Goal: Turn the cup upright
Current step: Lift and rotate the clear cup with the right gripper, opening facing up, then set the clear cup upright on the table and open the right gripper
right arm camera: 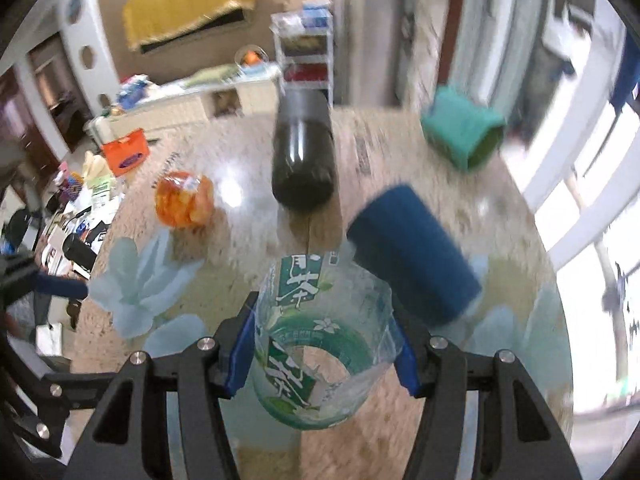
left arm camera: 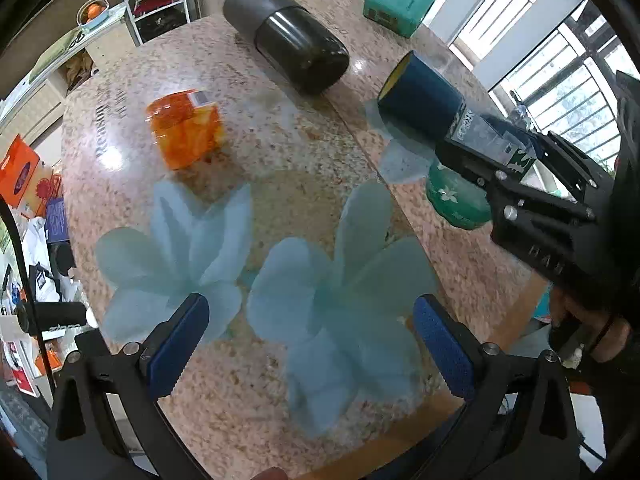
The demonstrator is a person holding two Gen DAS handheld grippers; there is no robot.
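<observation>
My right gripper is shut on a clear plastic cup with a green and white label, held above the table with its open mouth facing the camera. In the left wrist view the same gripper holds the cup at the right, its green base low. A dark blue cup with a yellow inside lies on its side just beyond the held cup. My left gripper is open and empty above the table's near part.
On the round speckled table with pale blue flower prints lie a large black cylinder, an orange packet and a teal box. Cluttered floor lies to the left, windows to the right.
</observation>
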